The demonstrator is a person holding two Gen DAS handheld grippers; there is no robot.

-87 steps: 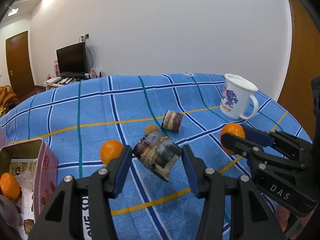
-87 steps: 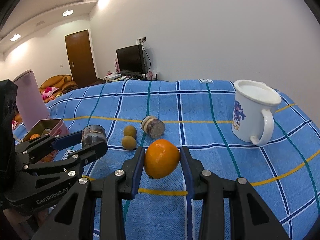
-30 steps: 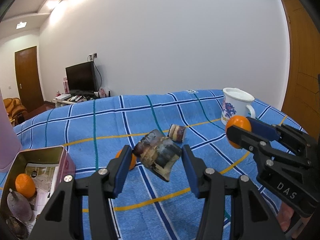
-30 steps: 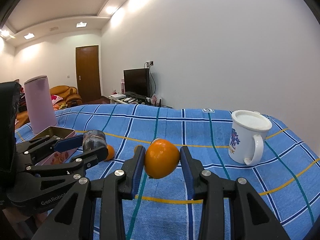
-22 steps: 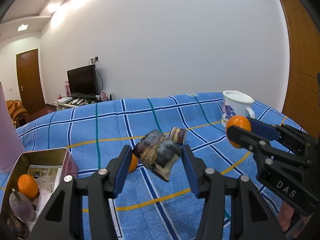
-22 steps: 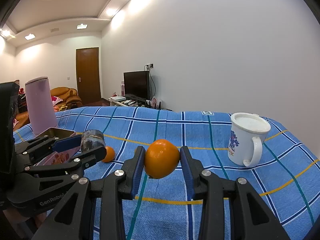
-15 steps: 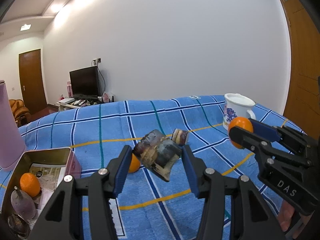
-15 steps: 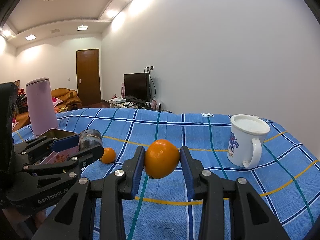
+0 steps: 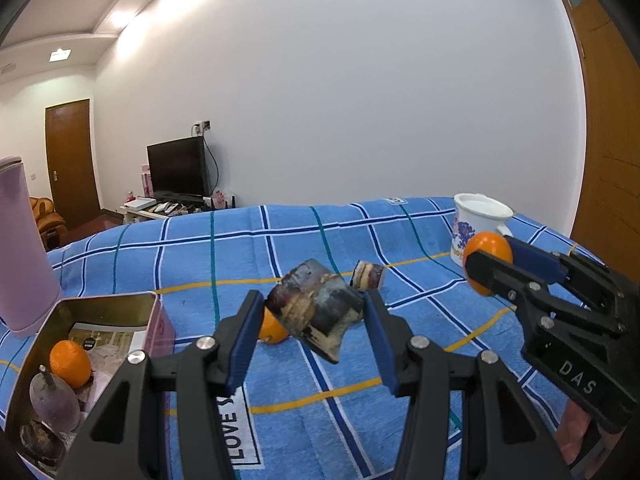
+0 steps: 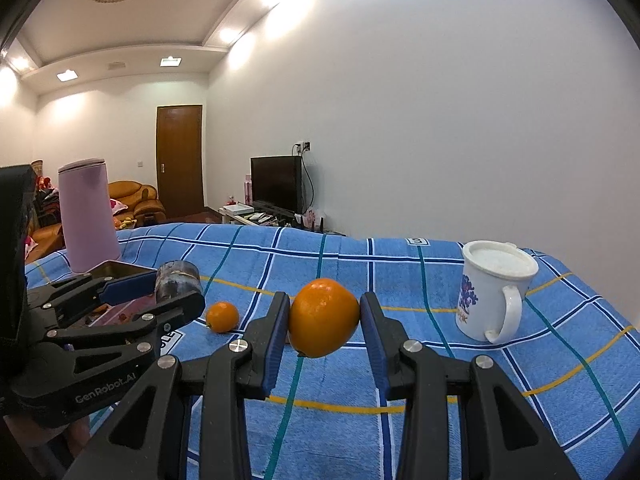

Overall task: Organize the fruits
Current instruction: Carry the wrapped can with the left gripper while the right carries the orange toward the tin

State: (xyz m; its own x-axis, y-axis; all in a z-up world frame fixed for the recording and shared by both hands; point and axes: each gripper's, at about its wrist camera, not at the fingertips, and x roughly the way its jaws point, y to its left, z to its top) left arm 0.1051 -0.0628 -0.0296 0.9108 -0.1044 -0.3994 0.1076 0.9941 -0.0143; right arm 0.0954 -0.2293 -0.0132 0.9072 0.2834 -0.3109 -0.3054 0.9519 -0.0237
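Left gripper (image 9: 314,312) clenched on a dark, mottled sugarcane chunk (image 9: 316,312), tilted, lifted clear of the blue checked cloth (image 9: 280,392). Right gripper (image 10: 324,318) clenched on an orange (image 10: 323,317), likewise held above the cloth. Same grips as a second ago, both jaws unchanged. Different from three seconds back: cameras tipped up, showing more wall and ceiling; gold tin (image 9: 108,304) now far more in view at lower left, with an orange fruit (image 9: 70,363) and a purplish fruit (image 9: 54,402) inside. Pink tumbler (image 9: 22,248) now visible, upright just behind the tin. Small orange (image 9: 272,330) on the cloth, partly hidden behind the left finger. Second cane piece (image 9: 369,276) lying farther back. White mug (image 10: 494,290) upright at right, well apart from the tin.
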